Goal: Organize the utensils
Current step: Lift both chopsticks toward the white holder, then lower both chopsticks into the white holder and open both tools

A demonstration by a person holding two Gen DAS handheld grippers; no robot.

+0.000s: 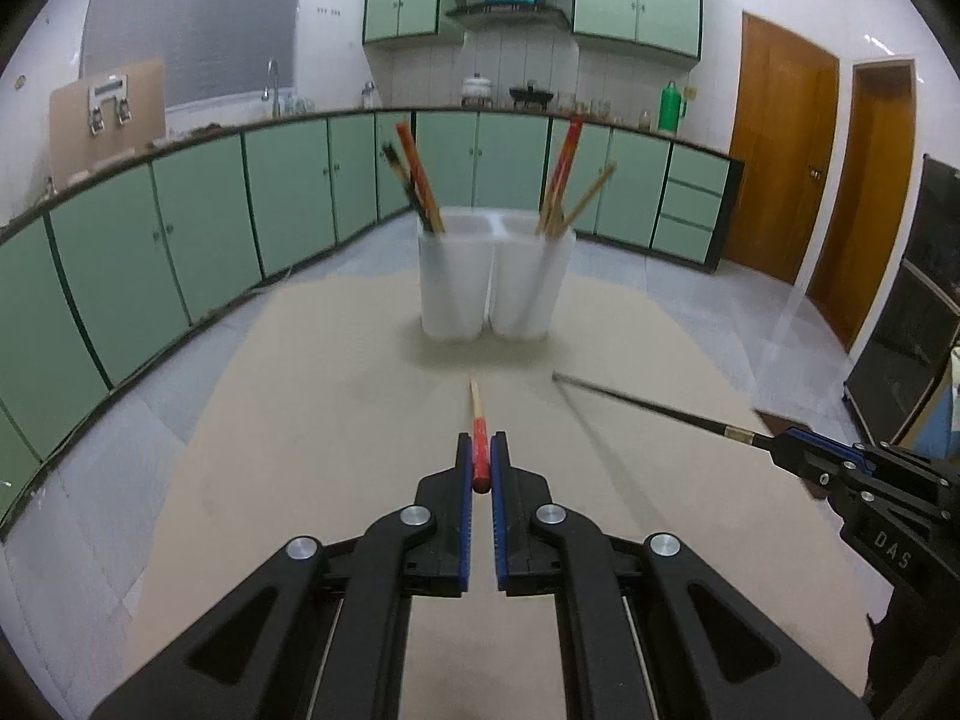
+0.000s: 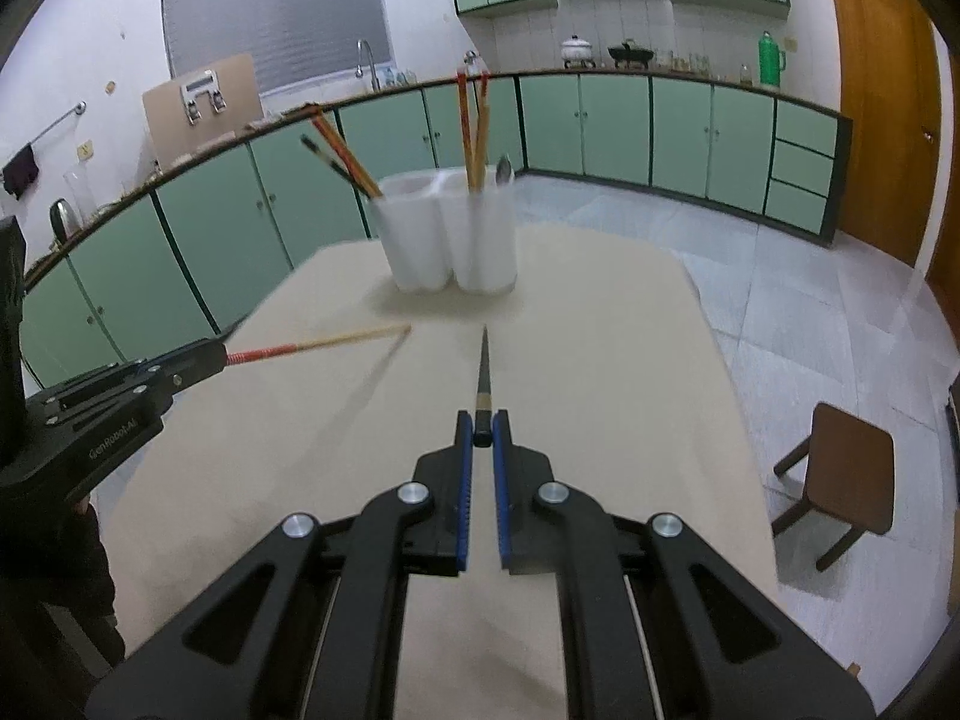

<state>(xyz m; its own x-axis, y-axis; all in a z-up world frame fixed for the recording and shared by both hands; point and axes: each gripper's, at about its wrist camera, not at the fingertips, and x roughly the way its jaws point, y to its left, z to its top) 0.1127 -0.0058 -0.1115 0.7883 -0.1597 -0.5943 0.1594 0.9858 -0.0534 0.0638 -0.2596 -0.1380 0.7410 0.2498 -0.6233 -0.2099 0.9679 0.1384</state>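
A white two-compartment utensil holder [image 1: 495, 276] [image 2: 450, 234] stands on the beige table, with several chopsticks leaning in each side and a spoon [image 2: 504, 171] in its right side. My left gripper [image 1: 480, 444] is shut on the red end of a red-and-wood chopstick [image 1: 478, 426], held above the table and pointing at the holder; it also shows in the right wrist view [image 2: 312, 345]. My right gripper [image 2: 482, 420] is shut on the end of a dark chopstick [image 2: 483, 372], which also shows in the left wrist view [image 1: 648, 405], held in the air.
The beige table [image 1: 312, 420] [image 2: 600, 360] ends just behind the holder. A brown wooden stool [image 2: 840, 474] stands on the tiled floor to the right. Green kitchen cabinets [image 1: 180, 252] run along the back and left. Brown doors [image 1: 780, 150] are at the far right.
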